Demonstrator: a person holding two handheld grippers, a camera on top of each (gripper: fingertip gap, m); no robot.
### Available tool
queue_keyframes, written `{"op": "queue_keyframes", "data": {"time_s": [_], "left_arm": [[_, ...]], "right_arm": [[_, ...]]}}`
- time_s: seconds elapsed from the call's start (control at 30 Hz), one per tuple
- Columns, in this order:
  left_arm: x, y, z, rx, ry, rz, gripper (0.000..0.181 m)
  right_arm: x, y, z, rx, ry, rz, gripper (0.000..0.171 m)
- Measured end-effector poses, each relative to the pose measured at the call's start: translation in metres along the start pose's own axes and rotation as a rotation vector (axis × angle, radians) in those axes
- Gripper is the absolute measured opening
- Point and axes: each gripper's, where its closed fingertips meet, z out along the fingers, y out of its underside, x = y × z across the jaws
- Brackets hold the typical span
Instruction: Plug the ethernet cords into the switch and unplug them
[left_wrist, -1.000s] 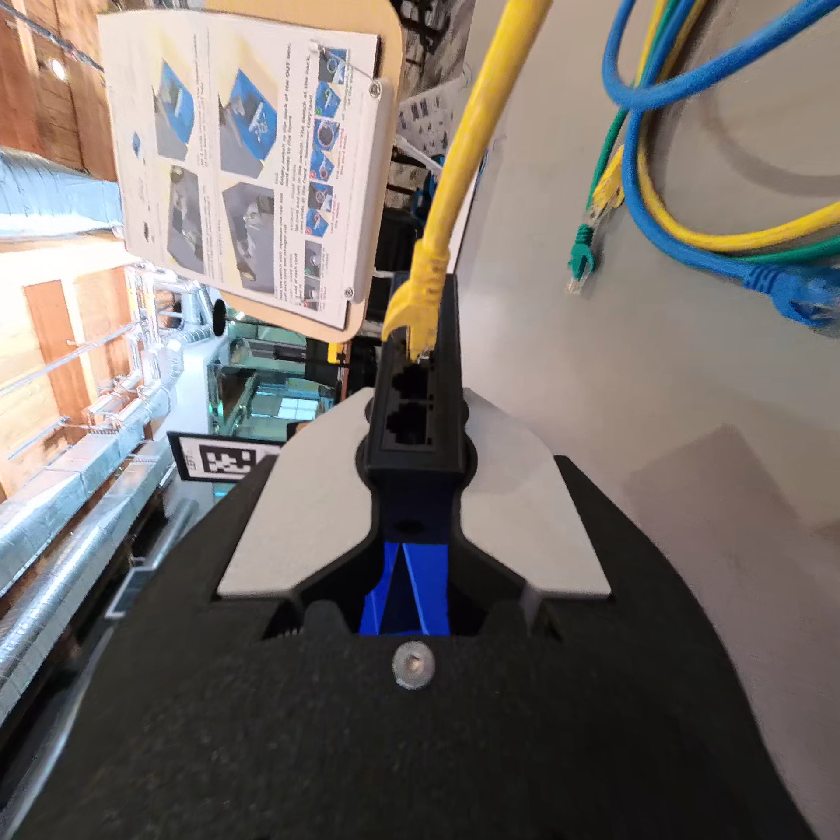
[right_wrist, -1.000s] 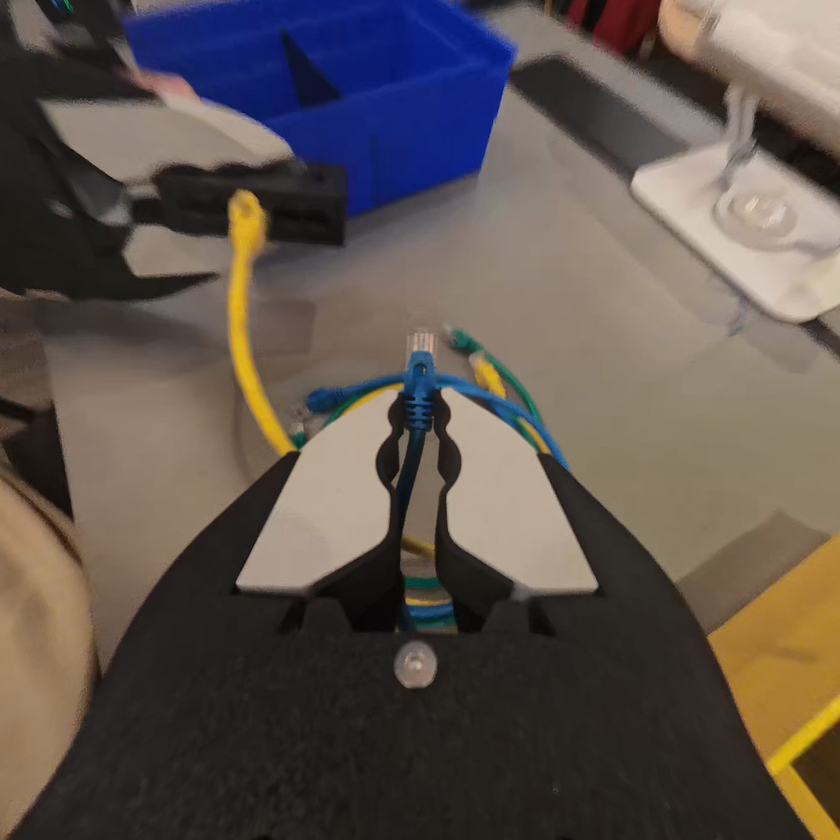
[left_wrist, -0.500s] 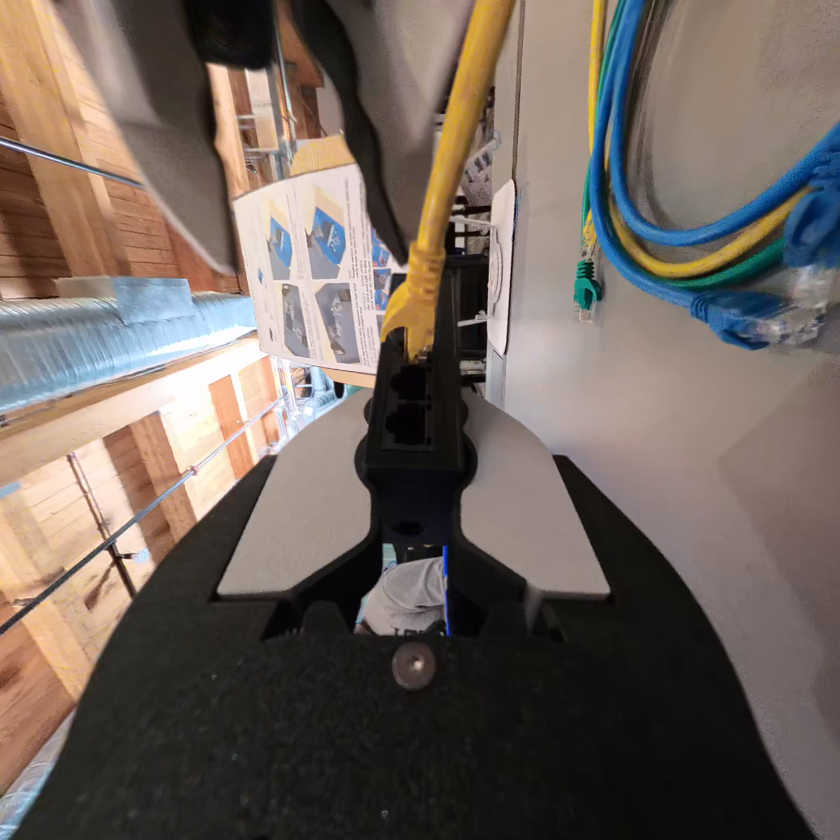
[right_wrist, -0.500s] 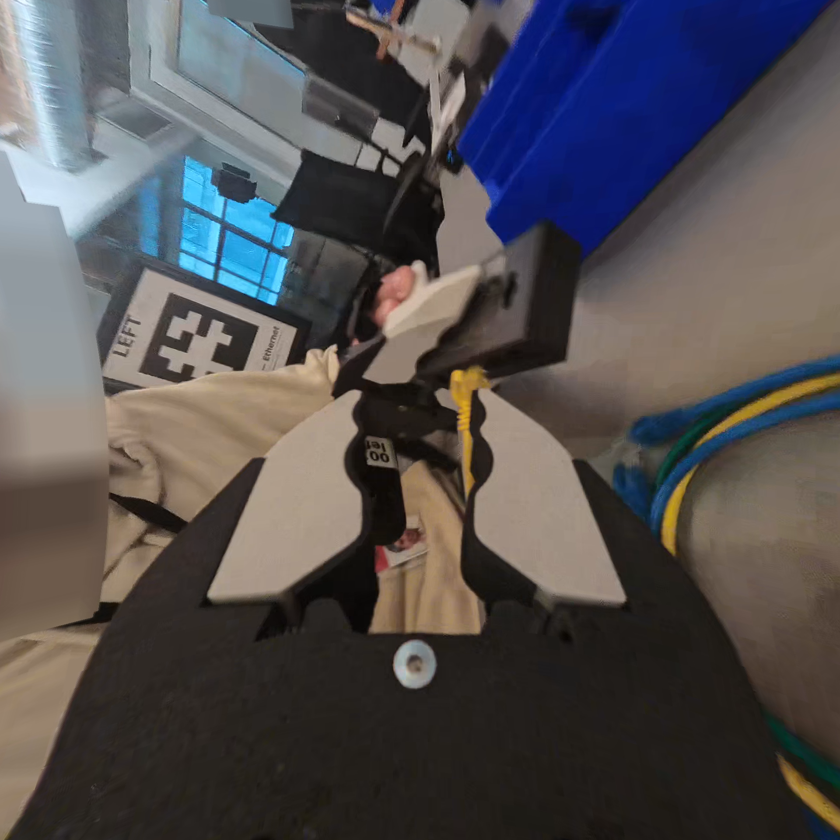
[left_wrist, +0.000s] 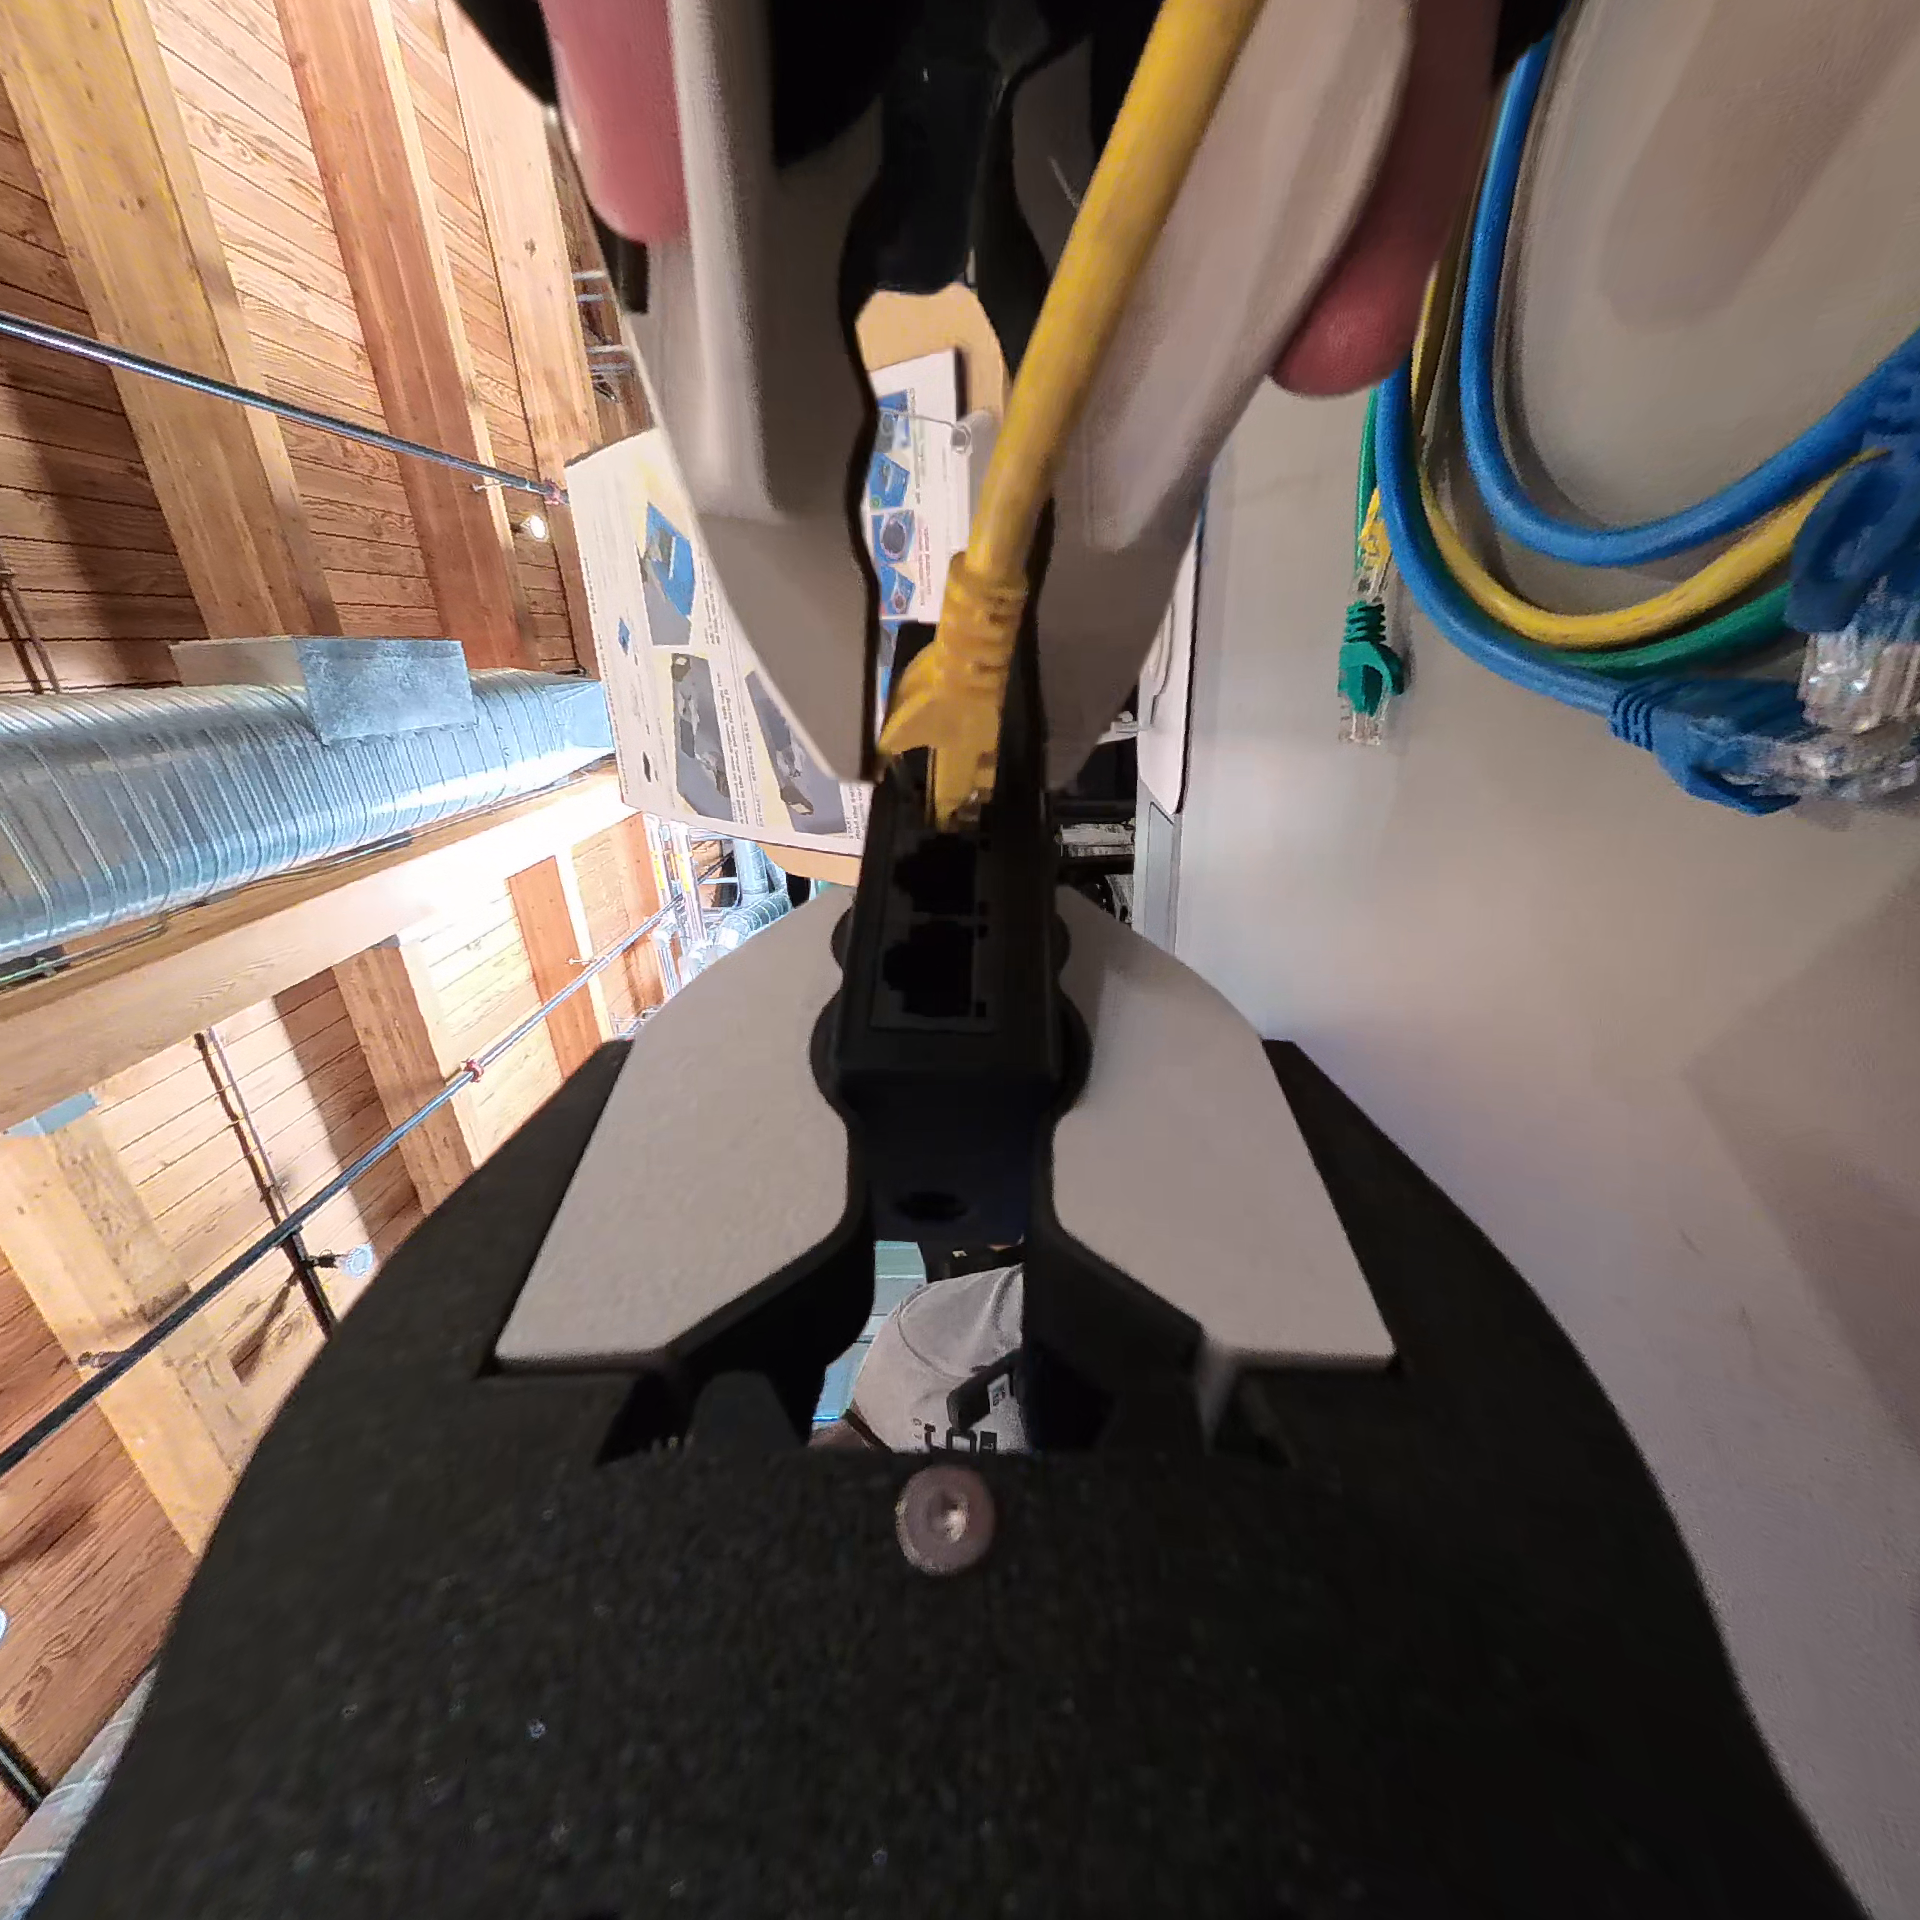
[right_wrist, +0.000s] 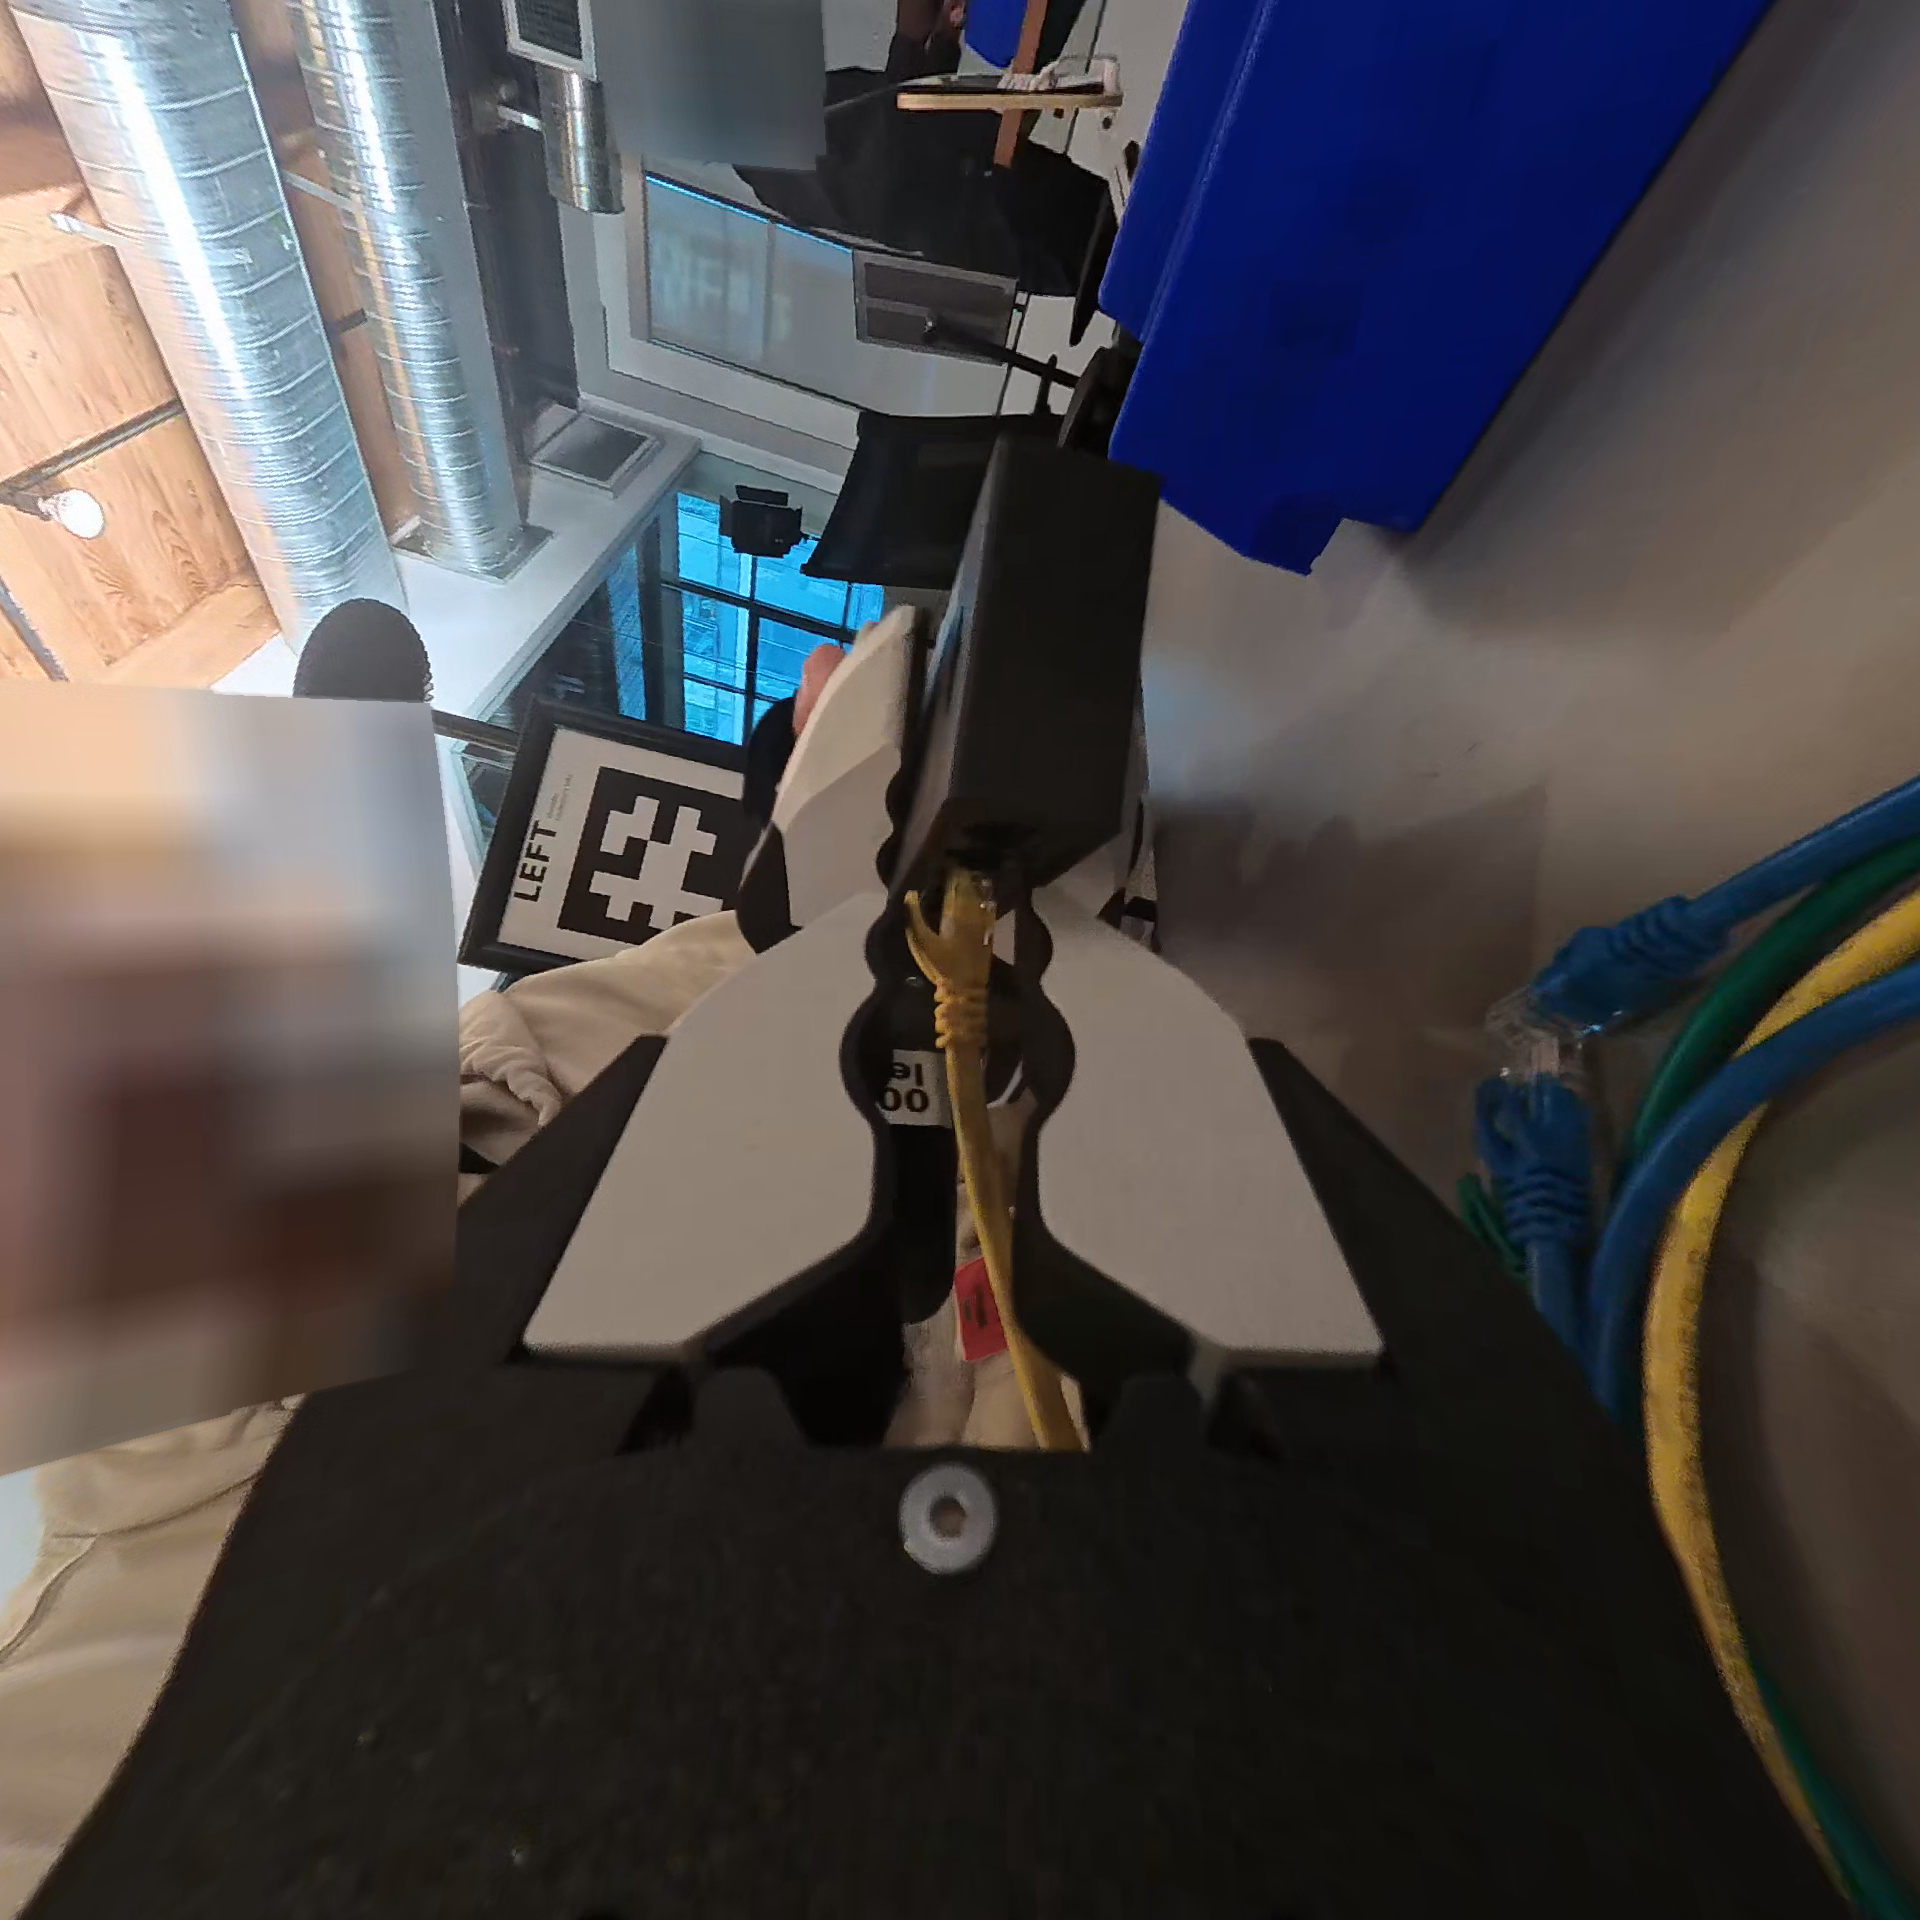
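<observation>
Here the left gripper (left_wrist: 951, 1049), with its pale grey finger plates on a black body, has its jaws clamped on the sides of the small black plastic network switch (left_wrist: 951, 997), which is held up off the grey tabletop (left_wrist: 1507, 1039) with its row of ports facing the camera. In the left wrist view two ports nearest the fingers stand empty, and the yellow ethernet cord (left_wrist: 1049, 353) sits with its moulded plug (left_wrist: 961, 665) in the next port along. The right gripper (left_wrist: 961, 644) comes in from the top of that view, its jaws apart on either side of the yellow plug and close to it; whether either finger touches the plug cannot be told. A person's fingertips (left_wrist: 1351, 301) show on the right gripper's outer edges. In the right wrist view the right gripper (right_wrist: 961, 971) looks straight down the yellow ethernet cord (right_wrist: 987, 1174), which runs between its two open fingers to the yellow plug (right_wrist: 956, 935) seated in the black switch (right_wrist: 1039, 665), with one finger of the left gripper (right_wrist: 847, 748) lying along the switch's side. On the tabletop to the side lies a loose bundle of blue, yellow and green ethernet cords (left_wrist: 1621, 582), with a green plug (left_wrist: 1366, 665) and blue plugs (left_wrist: 1745, 727) lying free. A blue plastic bin (right_wrist: 1382, 260) stands on the table beyond the switch, and a printed instruction sheet on a wooden board (left_wrist: 675, 644) stands behind.
</observation>
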Motion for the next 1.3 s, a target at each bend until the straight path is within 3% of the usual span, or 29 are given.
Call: {"op": "queue_keyframes", "data": {"time_s": [0.53,0.93,1.17,1.3], "left_arm": [[-0.002,0.003,0.002,-0.007,-0.018,0.017,0.029],[-0.002,-0.007,-0.009,0.006,-0.042,0.051,0.030],[-0.001,-0.007,0.000,-0.001,-0.008,0.000,0.029],[0.004,-0.003,0.009,-0.037,0.061,-0.068,0.029]], "right_arm": [[-0.002,-0.003,0.001,0.035,-0.153,0.073,0.014],[0.005,0.013,-0.002,-0.008,-0.121,-0.049,0.013],[0.000,0.004,-0.008,0.032,-0.035,-0.102,0.013],[0.001,-0.007,-0.017,0.071,0.269,-0.321,0.018]]}}
